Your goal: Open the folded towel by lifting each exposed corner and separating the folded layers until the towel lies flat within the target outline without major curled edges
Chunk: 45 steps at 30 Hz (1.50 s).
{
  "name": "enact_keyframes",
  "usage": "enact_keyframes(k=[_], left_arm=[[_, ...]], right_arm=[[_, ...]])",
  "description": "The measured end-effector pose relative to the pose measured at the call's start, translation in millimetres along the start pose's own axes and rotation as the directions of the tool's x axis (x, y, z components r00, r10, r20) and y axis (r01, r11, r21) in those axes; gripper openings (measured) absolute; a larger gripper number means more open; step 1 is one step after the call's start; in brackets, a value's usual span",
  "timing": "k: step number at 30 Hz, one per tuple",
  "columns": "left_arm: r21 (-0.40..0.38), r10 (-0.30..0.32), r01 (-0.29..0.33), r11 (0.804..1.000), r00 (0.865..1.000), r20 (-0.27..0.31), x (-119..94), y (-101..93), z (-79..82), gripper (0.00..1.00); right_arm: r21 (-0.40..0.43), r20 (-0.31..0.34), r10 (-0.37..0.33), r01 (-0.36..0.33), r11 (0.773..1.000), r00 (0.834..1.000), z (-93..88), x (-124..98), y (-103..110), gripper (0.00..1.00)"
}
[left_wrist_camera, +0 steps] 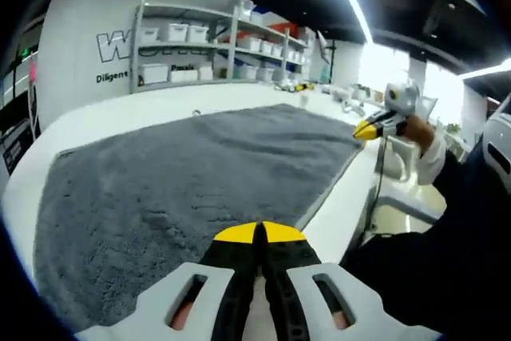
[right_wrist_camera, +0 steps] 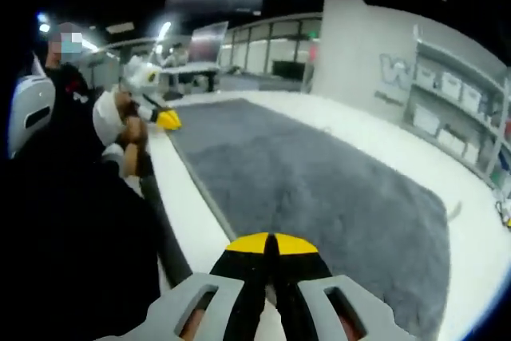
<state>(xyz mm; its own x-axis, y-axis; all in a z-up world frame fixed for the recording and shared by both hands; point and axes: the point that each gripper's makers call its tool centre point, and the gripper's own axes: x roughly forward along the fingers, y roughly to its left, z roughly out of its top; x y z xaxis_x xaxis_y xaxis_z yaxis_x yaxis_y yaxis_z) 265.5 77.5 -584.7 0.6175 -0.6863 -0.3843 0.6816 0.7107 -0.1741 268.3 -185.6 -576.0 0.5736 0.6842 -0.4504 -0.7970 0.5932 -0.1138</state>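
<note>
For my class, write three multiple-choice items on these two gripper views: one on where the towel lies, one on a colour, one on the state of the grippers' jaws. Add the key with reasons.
1. Where does the grey towel lie?
A. On the white table
B. On the shelf unit
C. On the floor

2. What colour are the jaw tips of the left gripper?
A. Red
B. Yellow
C. Green

3. How do the jaws of the right gripper stand?
A. Wide apart
B. Clamped on a towel corner
C. Shut together, holding nothing

Key:
1 A, the towel is spread flat over the white tabletop, its edge near the table's side.
2 B, the tips rising at the bottom of the left gripper view are yellow on black jaws.
3 C, in the right gripper view the two jaws meet with no gap and no cloth between them.
</note>
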Motion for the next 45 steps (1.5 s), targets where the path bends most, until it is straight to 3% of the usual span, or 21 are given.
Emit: enact_keyframes(k=[1,4,12,17,20,28,37,40,41,45], left_arm=[[-0.024,-0.027,0.027,0.999,1.000,0.005,4.0,-5.8,2.8,0.01],[0.015,-0.046,0.046,0.999,0.999,-0.004,15.3,-14.9,6.4,0.01],[0.079,-0.014,0.015,0.997,1.000,-0.019,34.0,-16.2,9.5,0.01],[0.055,-0.005,0.007,0.998,0.999,-0.035,36.0,-14.0,2.9,0.01],[0.052,-0.006,0.010,0.999,0.998,-0.066,37.4,-15.3,-5.9,0.01],[0.067,-0.001,0.006,0.998,0.997,-0.077,35.1,-18.2,-7.1,0.01],[0.030,-0.045,0.049,0.998,0.993,-0.106,29.3,-23.6,-10.3,0.01],[0.045,-0.050,0.055,0.997,0.994,-0.095,30.6,-23.3,-7.9,0.01],[0.066,-0.054,0.058,0.996,0.996,-0.068,32.6,-23.5,-2.6,0.01],[0.076,-0.061,0.063,0.995,0.998,-0.026,40.4,-29.6,10.1,0.01]], right_arm=[[-0.015,-0.003,0.001,-0.001,1.000,1.000,2.6,5.4,3.1,0.00],[-0.035,-0.011,0.028,-0.028,0.999,1.000,6.5,20.2,12.7,0.00],[-0.036,-0.012,0.066,-0.067,0.997,0.998,10.0,46.0,27.3,0.00],[-0.053,-0.062,0.086,-0.090,0.995,0.994,0.1,54.4,35.6,0.00],[-0.047,-0.055,0.083,-0.086,0.995,0.995,1.4,53.7,35.7,0.00],[-0.042,-0.077,0.112,-0.115,0.992,0.991,0.1,51.0,43.9,0.00],[-0.050,-0.103,0.133,-0.139,0.989,0.986,-0.4,47.6,48.9,0.00],[-0.062,-0.082,0.123,-0.128,0.990,0.989,5.0,51.7,51.0,0.00],[-0.051,-0.042,0.120,-0.122,0.991,0.992,13.3,54.3,52.7,0.00],[-0.049,0.005,0.162,-0.162,0.986,0.987,28.2,64.3,68.7,0.00]])
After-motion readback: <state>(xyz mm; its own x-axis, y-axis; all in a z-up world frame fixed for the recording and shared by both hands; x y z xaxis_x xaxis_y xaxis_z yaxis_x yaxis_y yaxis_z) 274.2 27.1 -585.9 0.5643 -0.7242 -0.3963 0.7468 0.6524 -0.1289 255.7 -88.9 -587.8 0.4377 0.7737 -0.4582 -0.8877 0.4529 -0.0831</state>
